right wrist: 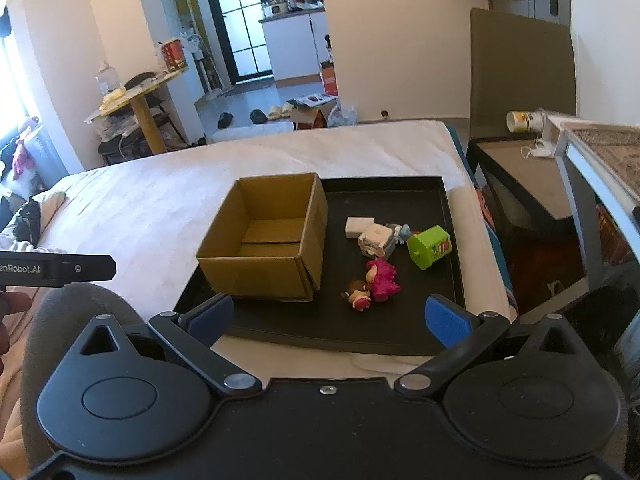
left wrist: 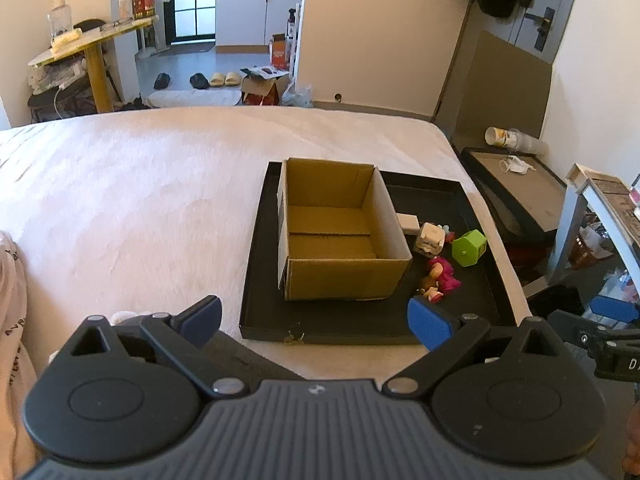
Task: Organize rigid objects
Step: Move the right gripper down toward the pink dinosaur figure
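An open, empty cardboard box point(left wrist: 340, 232) point(right wrist: 268, 240) stands in the left part of a black tray point(left wrist: 360, 320) point(right wrist: 400, 332) on the bed. Right of the box lie a green toy block point(left wrist: 470, 248) point(right wrist: 430, 247), a pink doll point(left wrist: 442, 274) point(right wrist: 382, 276), a small doll point(right wrist: 358, 295), a white cube toy point(left wrist: 429, 239) point(right wrist: 375, 242) and a white flat block point(left wrist: 408, 222) point(right wrist: 357, 227). My left gripper point(left wrist: 314, 322) is open and empty before the tray's near edge. My right gripper point(right wrist: 330, 316) is open and empty above the tray's near edge.
The tray sits near the right edge of a white bed point(left wrist: 140, 200) point(right wrist: 140, 208). A dark side table point(left wrist: 516, 188) point(right wrist: 516, 168) with a cup point(left wrist: 502, 137) point(right wrist: 524, 121) stands to the right. A shelf point(right wrist: 600, 148) is at far right. A round table point(left wrist: 92, 44) stands beyond the bed.
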Tool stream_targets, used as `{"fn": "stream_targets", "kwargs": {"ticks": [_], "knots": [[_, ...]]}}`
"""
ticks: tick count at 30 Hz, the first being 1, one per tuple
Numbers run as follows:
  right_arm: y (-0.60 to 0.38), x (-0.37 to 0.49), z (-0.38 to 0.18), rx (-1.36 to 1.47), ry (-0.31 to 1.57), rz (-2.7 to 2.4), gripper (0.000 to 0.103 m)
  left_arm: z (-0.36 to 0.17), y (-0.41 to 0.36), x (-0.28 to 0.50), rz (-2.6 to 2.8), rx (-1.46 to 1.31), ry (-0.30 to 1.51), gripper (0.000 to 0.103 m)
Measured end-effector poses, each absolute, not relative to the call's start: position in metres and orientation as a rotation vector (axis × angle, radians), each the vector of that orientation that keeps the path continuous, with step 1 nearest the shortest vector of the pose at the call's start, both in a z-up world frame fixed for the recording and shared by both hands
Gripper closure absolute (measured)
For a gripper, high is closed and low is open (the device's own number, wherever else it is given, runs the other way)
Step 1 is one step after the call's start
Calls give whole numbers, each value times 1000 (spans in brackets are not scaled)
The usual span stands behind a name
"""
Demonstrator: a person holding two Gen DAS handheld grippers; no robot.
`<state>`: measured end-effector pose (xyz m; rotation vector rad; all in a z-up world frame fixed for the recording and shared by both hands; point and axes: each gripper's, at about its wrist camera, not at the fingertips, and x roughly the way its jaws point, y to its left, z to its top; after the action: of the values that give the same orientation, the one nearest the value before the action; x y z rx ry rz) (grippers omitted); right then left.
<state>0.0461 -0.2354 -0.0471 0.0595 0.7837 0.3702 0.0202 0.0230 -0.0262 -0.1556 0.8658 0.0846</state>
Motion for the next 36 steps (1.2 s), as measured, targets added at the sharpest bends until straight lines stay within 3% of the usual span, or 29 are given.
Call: {"fn": "stream_targets", "kwargs": {"ticks": [18,25,36], "knots": [[-248,106,-90,144,876,302,0,-55,43,76,129,-199,926,8],[-249,127,-103,170,910,290,4,-67,52,102,143,-227,978,27],[-244,165,-122,162,989,304,19,-86,65,142,188,-253,1059,46]]}}
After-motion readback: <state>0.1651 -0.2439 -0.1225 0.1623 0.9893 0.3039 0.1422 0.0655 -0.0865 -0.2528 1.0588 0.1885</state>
